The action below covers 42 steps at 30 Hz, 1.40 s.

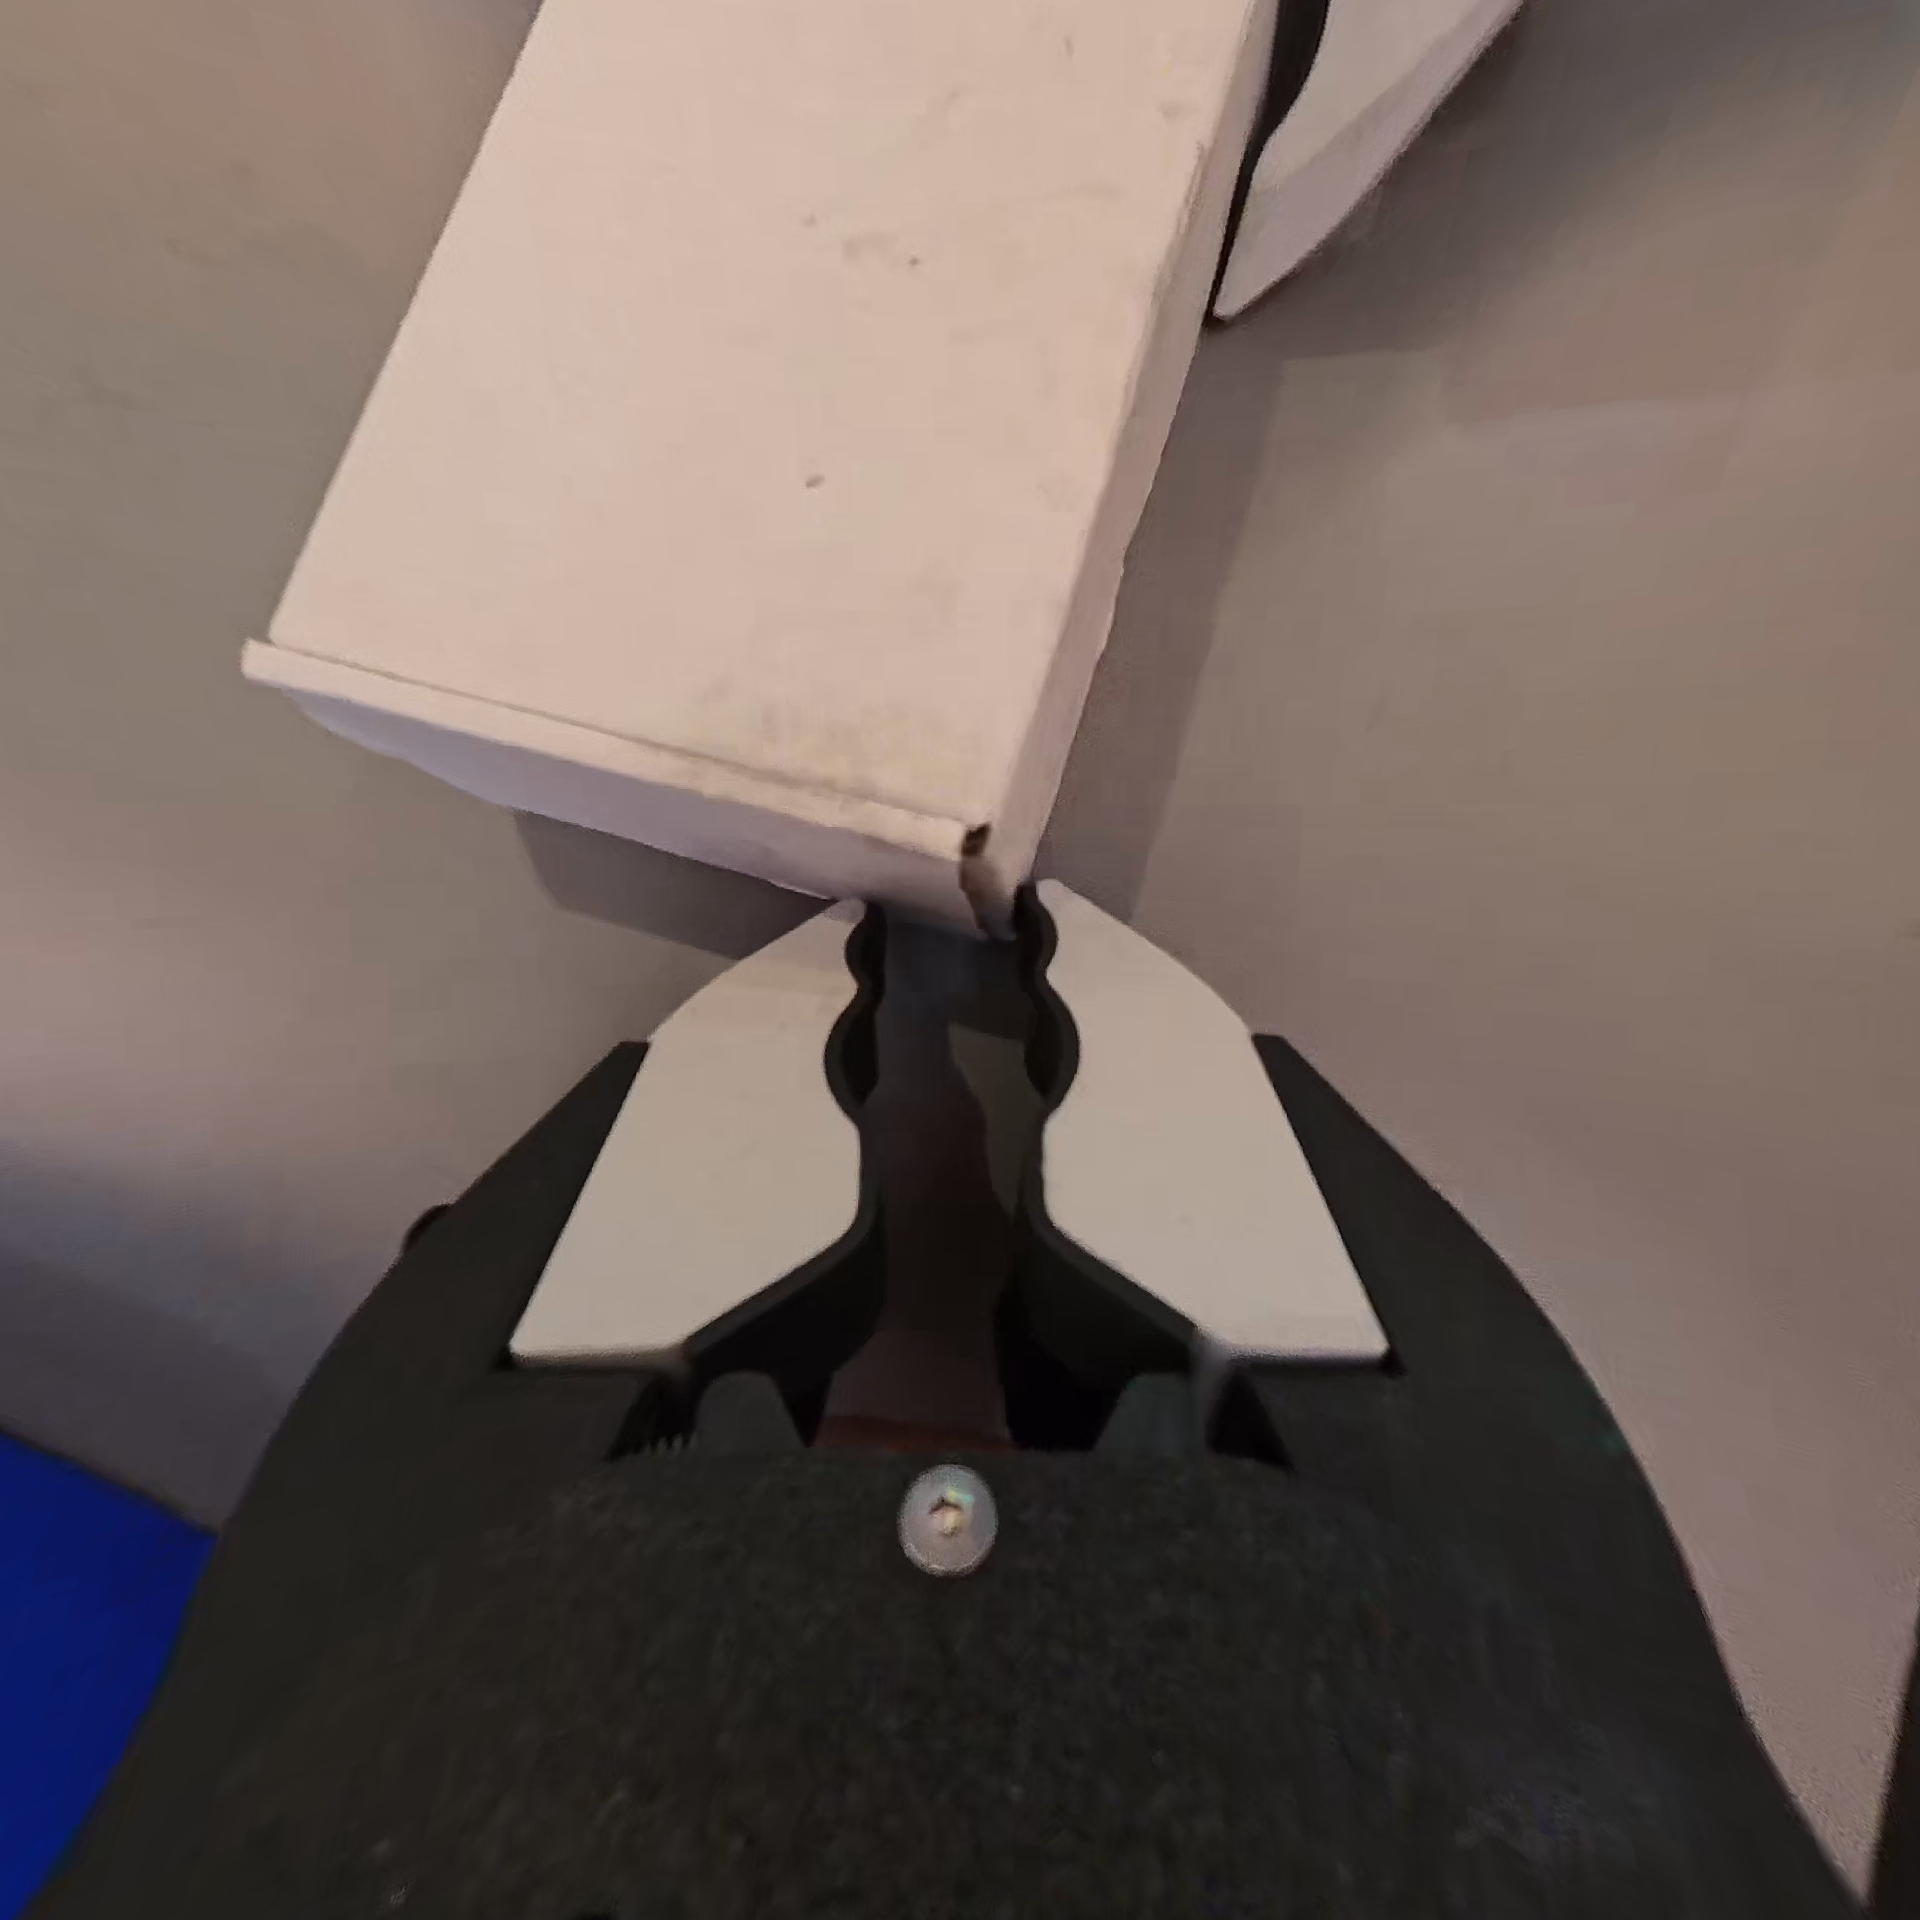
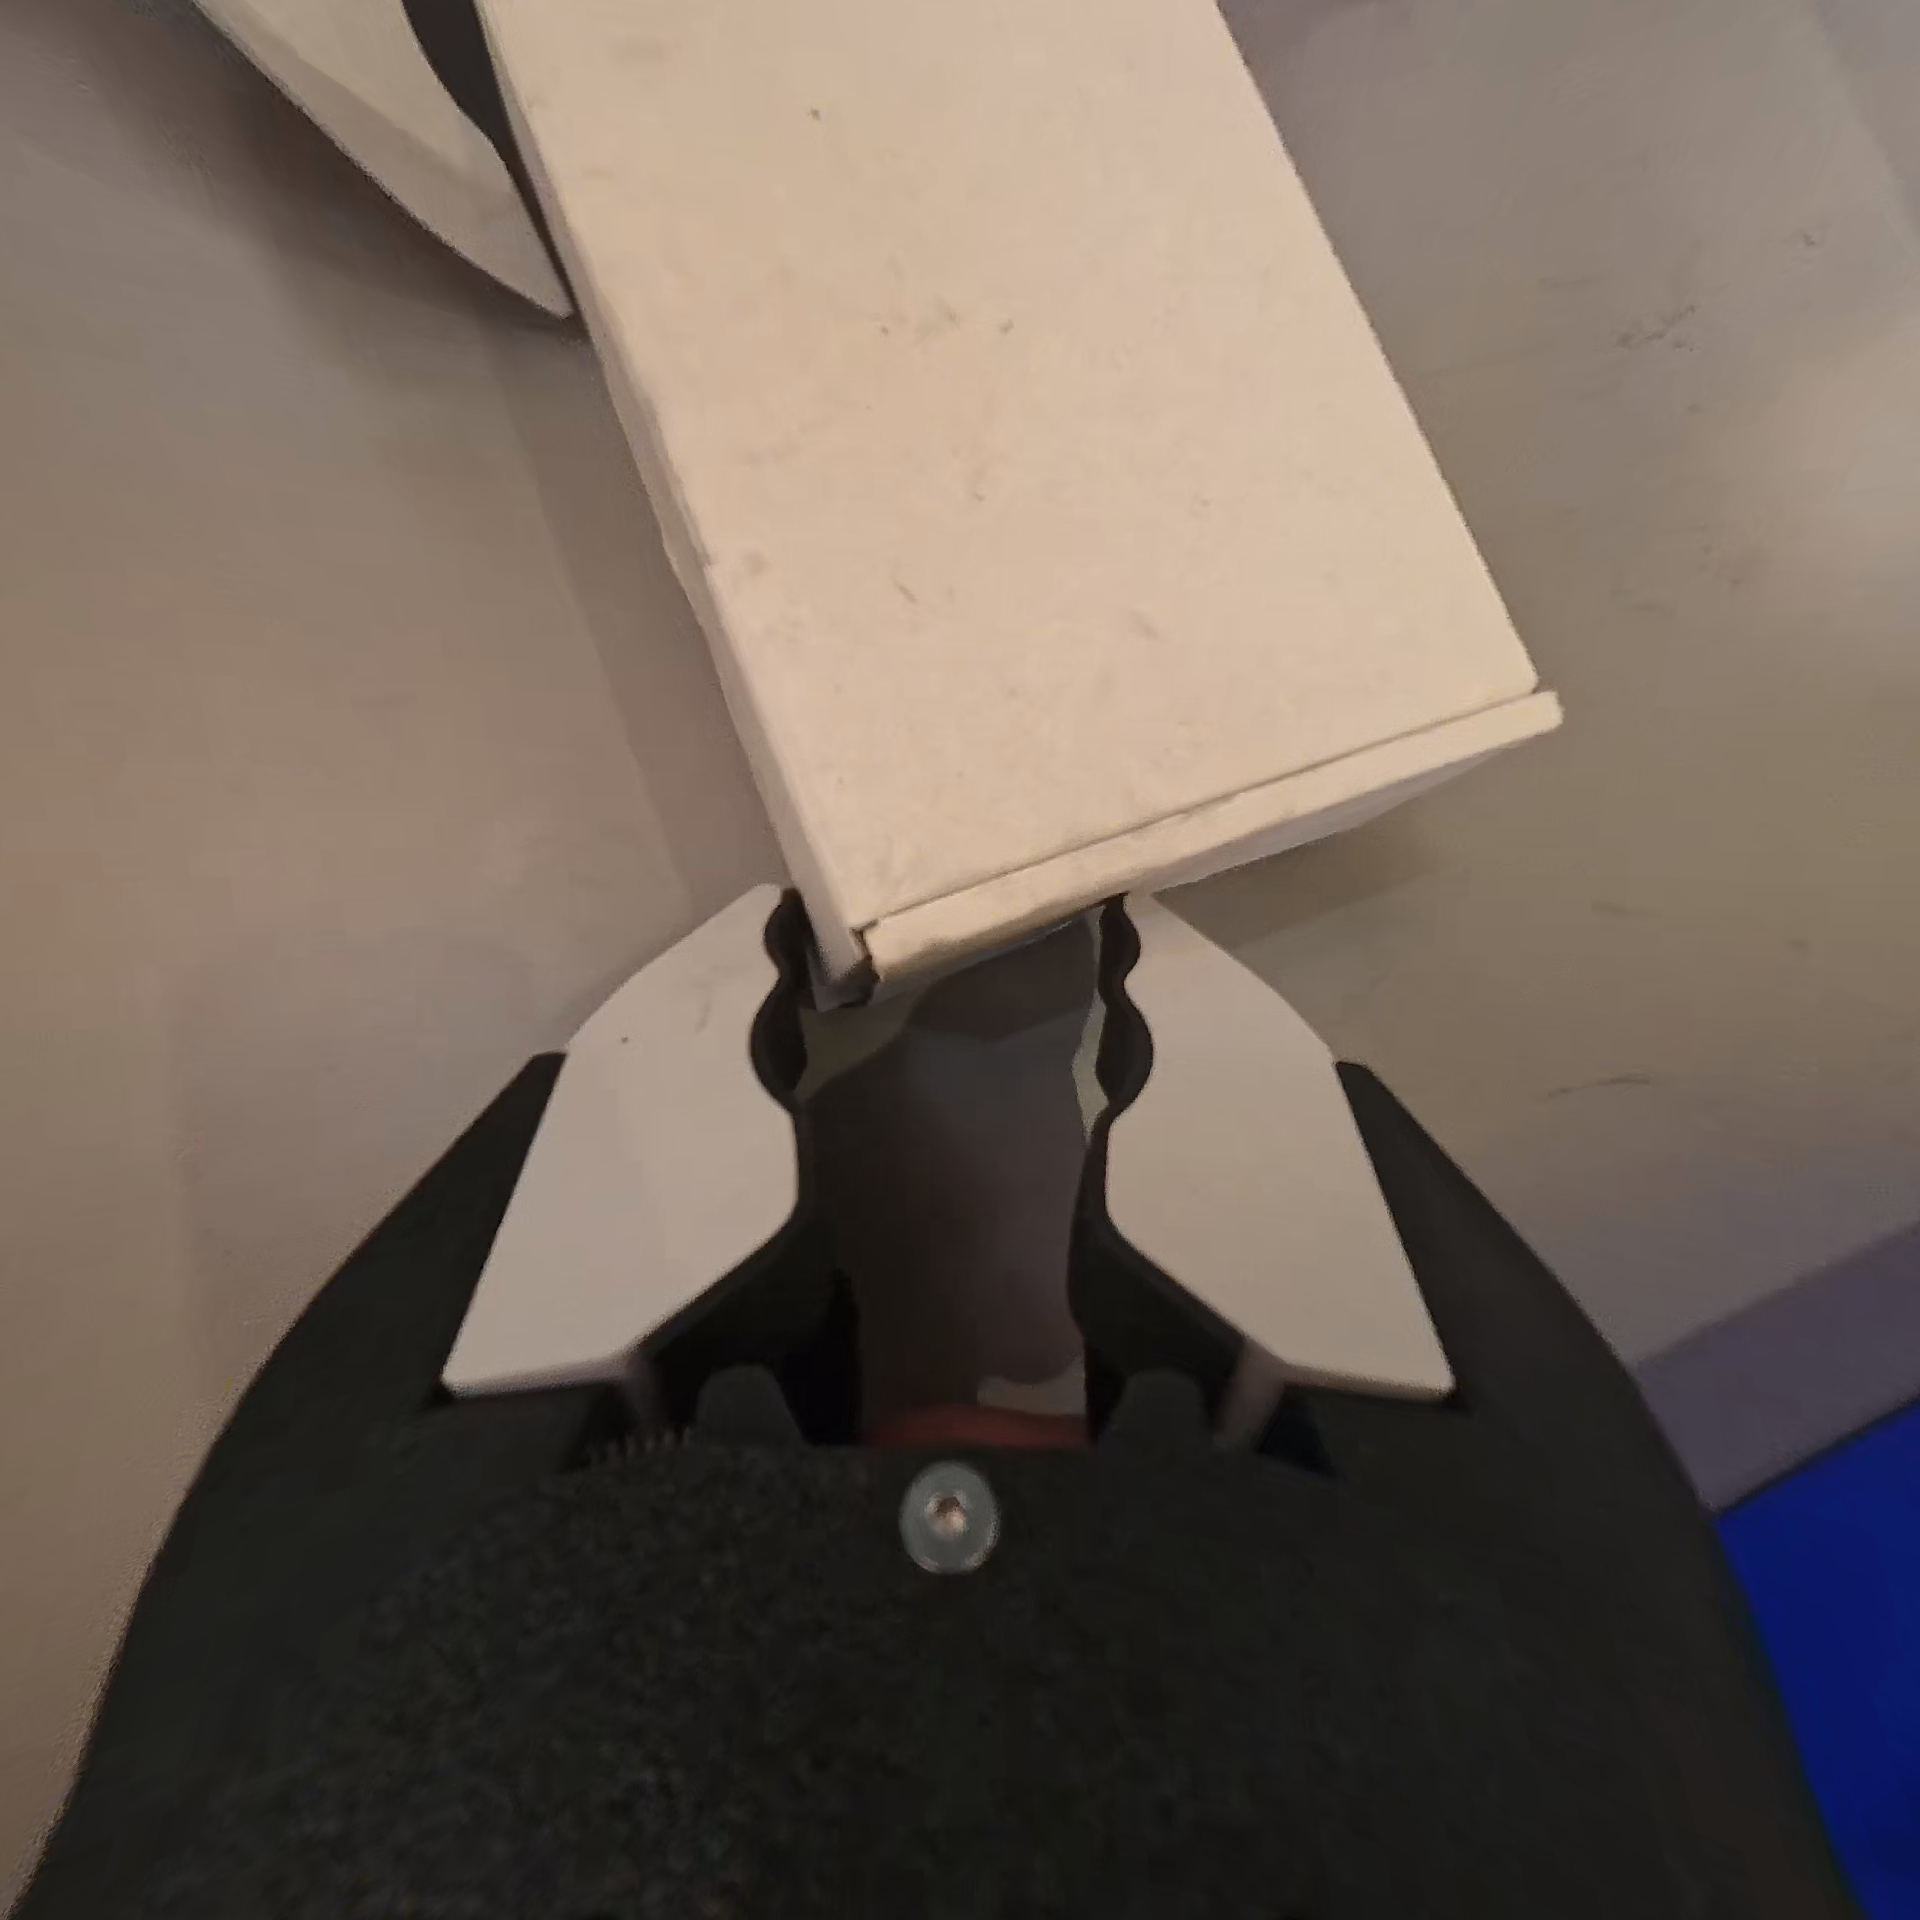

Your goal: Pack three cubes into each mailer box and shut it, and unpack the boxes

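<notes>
The closed mailer box [image 1: 769, 416] is lying on the desk [image 1: 1558, 727] with the left gripper [image 1: 951, 914] narrowly and the right gripper [image 2: 945, 925] more widely straddling opposite corners, so unpacking is likely beginning

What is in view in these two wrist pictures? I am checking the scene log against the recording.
mailer box: one, white, lid shut, between the two grippers, one lower corner at each gripper's tips; also in the right wrist view
table: one, grey-beige, under the box
blue surface: one, blue, past the table edge at the picture's lower corner
cubes: none visible
left gripper: one, black with white fingers, tips at the box's lower corner, narrow gap; whether it pinches is unclear
right gripper: one, same build, tips set around the box's other lower corner, gap wider
</notes>
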Available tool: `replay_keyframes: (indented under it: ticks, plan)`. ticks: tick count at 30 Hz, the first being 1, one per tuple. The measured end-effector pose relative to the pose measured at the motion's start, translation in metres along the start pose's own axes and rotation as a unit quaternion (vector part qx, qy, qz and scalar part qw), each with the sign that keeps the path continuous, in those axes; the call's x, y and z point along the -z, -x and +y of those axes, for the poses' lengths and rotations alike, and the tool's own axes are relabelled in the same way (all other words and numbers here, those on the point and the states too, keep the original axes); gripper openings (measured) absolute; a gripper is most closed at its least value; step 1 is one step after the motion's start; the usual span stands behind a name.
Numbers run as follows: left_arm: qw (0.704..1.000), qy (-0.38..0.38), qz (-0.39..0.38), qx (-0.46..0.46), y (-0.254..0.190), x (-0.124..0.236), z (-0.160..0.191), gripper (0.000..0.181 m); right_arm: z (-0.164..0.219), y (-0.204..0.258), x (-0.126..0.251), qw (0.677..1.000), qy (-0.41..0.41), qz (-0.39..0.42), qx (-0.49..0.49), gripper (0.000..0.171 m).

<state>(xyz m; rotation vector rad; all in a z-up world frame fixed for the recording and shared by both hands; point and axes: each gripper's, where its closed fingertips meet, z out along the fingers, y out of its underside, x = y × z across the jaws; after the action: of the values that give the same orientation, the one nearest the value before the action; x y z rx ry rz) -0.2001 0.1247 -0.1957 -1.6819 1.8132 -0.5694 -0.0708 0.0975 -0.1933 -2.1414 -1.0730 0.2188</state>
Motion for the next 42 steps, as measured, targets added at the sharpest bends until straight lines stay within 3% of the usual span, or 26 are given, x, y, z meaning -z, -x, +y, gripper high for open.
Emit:
replay_keyframes:
  ticks: [3, 11, 16, 22, 27, 28, 31, 33, 36, 39, 42]
  plan:
    - [0.999, 0.01, -0.029, -0.016, 0.002, -0.002, -0.002, 0.02, 0.001, -0.005, 0.0, 1.0, 0.003, 0.006, -0.009, 0.054]
    - [1.0, 0.004, -0.007, 0.028, 0.005, 0.0, -0.002, 0.028, 0.0, -0.001, 0.004, 0.998, -0.022, -0.029, -0.043, 0.06]
    - [0.998, -0.037, 0.006, 0.043, 0.003, 0.003, -0.008, 0.031, 0.001, 0.003, 0.009, 0.998, -0.039, -0.037, -0.043, 0.051]
    - [0.999, -0.013, -0.036, 0.004, 0.005, 0.002, -0.007, 0.021, 0.002, 0.002, 0.008, 1.0, -0.01, -0.023, -0.015, 0.045]
    - [0.999, -0.019, -0.035, 0.033, 0.006, 0.002, -0.006, 0.022, 0.001, -0.003, 0.006, 0.998, -0.028, -0.022, -0.046, 0.046]
    - [0.998, -0.014, -0.037, 0.041, 0.005, 0.004, -0.004, 0.015, 0.001, -0.006, 0.009, 0.998, -0.025, -0.013, -0.05, 0.049]
    - [0.995, 0.016, -0.07, 0.069, 0.0, 0.024, 0.011, 0.046, 0.011, -0.001, 0.033, 0.999, 0.035, 0.012, -0.03, 0.083]
    - [0.991, 0.02, -0.092, 0.091, -0.011, 0.046, 0.015, 0.048, 0.009, 0.001, 0.056, 0.996, 0.066, 0.05, 0.014, 0.098]
    - [0.984, -0.009, -0.105, 0.142, -0.041, 0.073, 0.017, 0.048, -0.022, 0.014, 0.072, 0.998, 0.052, 0.024, 0.034, 0.098]
    - [0.983, -0.052, -0.095, 0.151, -0.074, 0.082, 0.016, 0.048, -0.047, 0.005, 0.056, 0.993, 0.088, 0.005, 0.073, 0.106]
    - [0.988, -0.077, -0.027, 0.13, -0.111, 0.079, 0.008, 0.052, -0.067, -0.016, 0.021, 0.985, 0.127, 0.007, 0.113, 0.115]
